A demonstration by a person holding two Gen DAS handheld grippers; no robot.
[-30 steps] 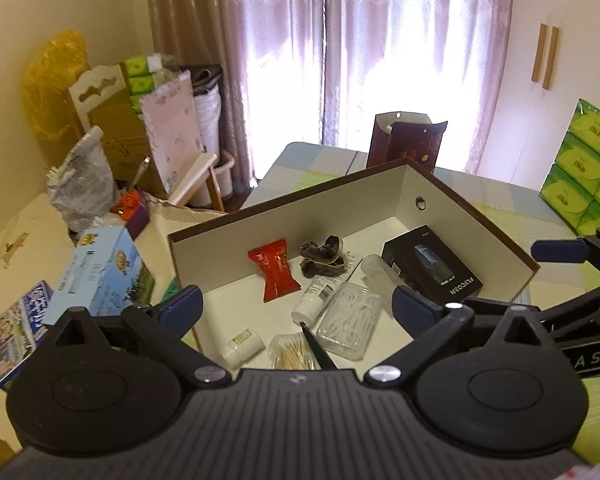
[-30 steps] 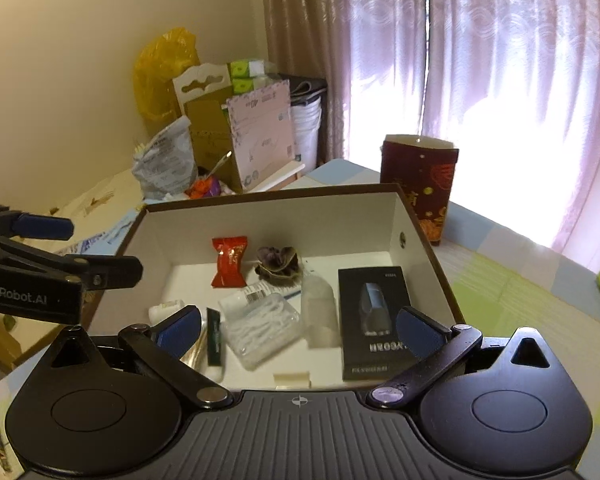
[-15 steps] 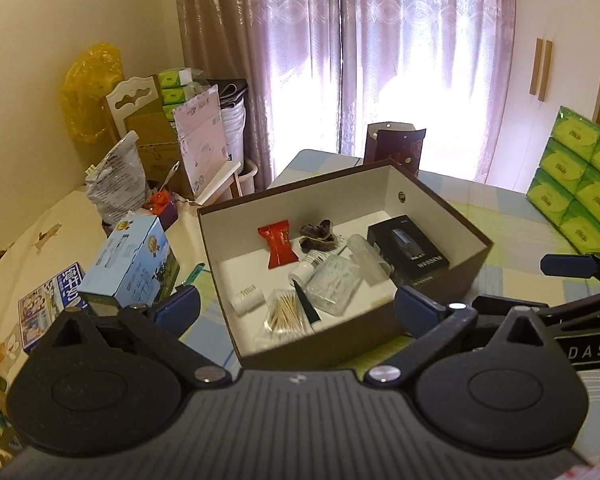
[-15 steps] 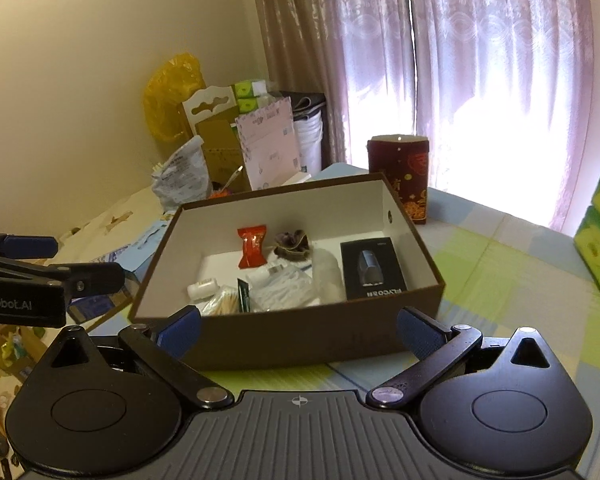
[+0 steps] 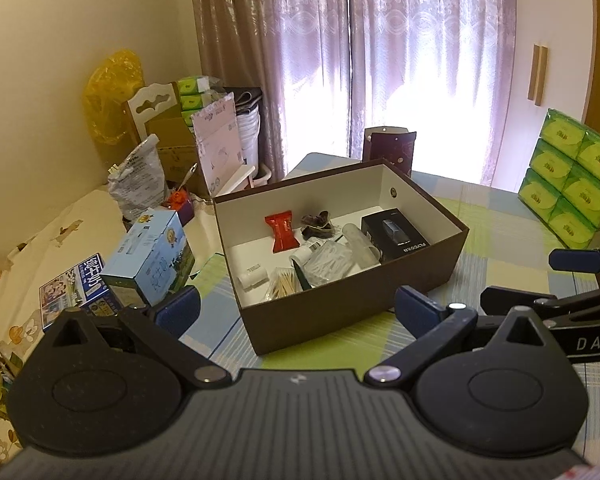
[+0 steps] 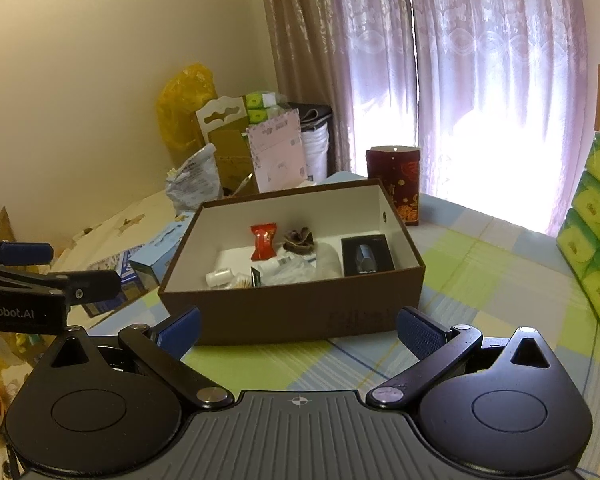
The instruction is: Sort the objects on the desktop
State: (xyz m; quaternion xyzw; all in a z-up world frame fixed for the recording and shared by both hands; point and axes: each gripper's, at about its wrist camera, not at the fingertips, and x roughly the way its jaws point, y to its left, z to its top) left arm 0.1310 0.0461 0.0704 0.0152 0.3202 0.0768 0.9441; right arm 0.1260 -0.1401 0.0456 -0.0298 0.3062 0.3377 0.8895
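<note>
You hold both tools back from a brown box (image 5: 352, 312) that stands open on the checked cloth of the bench (image 5: 496, 232); your left hand-held gripper (image 5: 296, 310) has its blue-padded fingers spread wide and empty, short of the box's near corner; your right hand-held gripper (image 6: 298, 330) is spread just as wide, also gripping nothing, in front of the box's long near wall. Inside the white-lined box lie a red sachet (image 5: 282, 229), a dark crumpled wrapper (image 5: 318, 224), a black carton (image 5: 396, 234) against the right wall, a clear plastic case (image 5: 330, 262), a frosted clear bottle (image 5: 358, 242) beside it, a small white bottle (image 5: 253, 278) near the left wall, and a bundle of toothpicks (image 5: 282, 280) by a dark green packet (image 5: 302, 276); the pieces in the middle touch or overlap one another. Off the box's left side stands a blue milk carton (image 5: 150, 258); a dark red gift bag (image 6: 392, 184) stands behind the box's far corner; green tissue packs (image 5: 568, 178) are stacked at the right edge of the bench, well apart from the box.
</note>
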